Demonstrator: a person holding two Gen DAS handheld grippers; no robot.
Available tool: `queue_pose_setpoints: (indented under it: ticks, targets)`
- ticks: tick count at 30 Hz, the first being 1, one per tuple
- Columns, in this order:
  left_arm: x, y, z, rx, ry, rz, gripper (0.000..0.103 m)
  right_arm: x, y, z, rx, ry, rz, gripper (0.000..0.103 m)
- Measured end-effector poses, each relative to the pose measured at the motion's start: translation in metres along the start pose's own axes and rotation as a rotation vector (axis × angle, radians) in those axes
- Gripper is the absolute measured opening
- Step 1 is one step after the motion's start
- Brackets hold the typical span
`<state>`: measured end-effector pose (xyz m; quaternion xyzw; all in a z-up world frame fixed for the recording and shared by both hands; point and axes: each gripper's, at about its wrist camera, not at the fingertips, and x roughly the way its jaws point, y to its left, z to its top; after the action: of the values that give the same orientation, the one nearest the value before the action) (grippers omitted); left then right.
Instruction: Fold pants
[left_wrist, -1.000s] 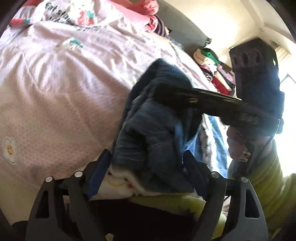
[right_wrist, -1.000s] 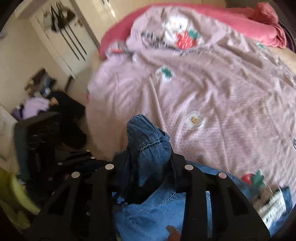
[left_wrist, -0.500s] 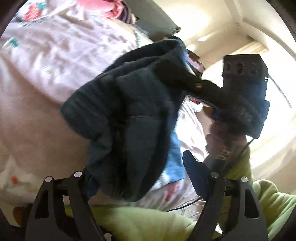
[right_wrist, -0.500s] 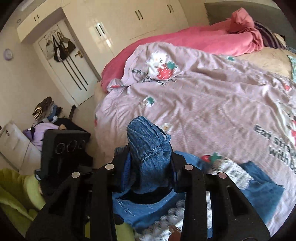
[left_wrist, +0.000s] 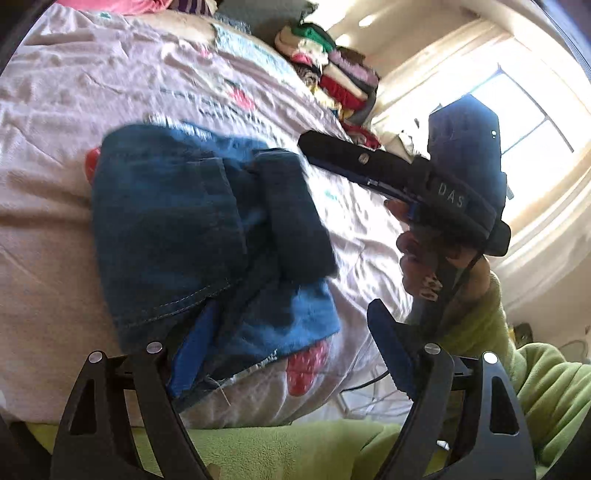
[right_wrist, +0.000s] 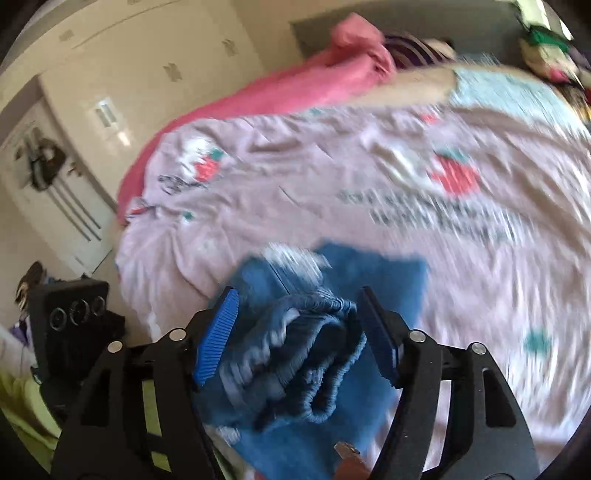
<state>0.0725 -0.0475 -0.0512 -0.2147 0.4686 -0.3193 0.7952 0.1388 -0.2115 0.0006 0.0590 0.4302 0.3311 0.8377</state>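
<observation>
The blue denim pants (left_wrist: 207, 236) lie as a bunched, partly folded heap on the near edge of the pale pink printed bedspread (left_wrist: 74, 92), close to the person's green fleece sleeve (left_wrist: 517, 369).

The right gripper (right_wrist: 295, 332) has its jaws opening; the gathered elastic waistband (right_wrist: 306, 354) sits between the 2 blue pads (right_wrist: 216, 332) but looks loose there, no longer squeezed. The left gripper (left_wrist: 288, 354) stands spread wide, 1 pad against the near hem of the denim, the other clear of it, so nothing is pinched.

As a judgement: the denim is soft but fairly thick and weighty for cloth, so it will sag and drag rather than float, and stacked layers will spring open unless pressed flat. It is not slippery and not fragile. The best holds look to be the thick seamed edges, the waistband corners or the leg hems, where 1 pinch catches every layer. A grab in mid-fabric would probably lift only the top layer.
</observation>
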Motion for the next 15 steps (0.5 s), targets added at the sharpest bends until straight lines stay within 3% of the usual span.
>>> queue_pose_setpoints:
  ticks: [4, 8, 11, 15]
  targets:
    - [0.011, -0.006, -0.008, 0.037, 0.037, 0.045, 0.083, 0.017, -0.001, -0.010, 0.014, 0.039, -0.004, 0.066]
    - [0.008, -0.012, -0.010, 0.041, 0.034, 0.046, 0.083, 0.028, -0.010, -0.013, -0.005, 0.096, -0.143, 0.060]
    - [0.000, -0.015, -0.011, 0.048, 0.025, 0.058, 0.084, 0.028, -0.022, -0.019, 0.033, 0.106, -0.142, 0.060]
    - [-0.018, -0.017, -0.006, 0.073, -0.011, 0.111, 0.093, 0.019, -0.018, -0.020, 0.026, 0.079, -0.126, 0.060]
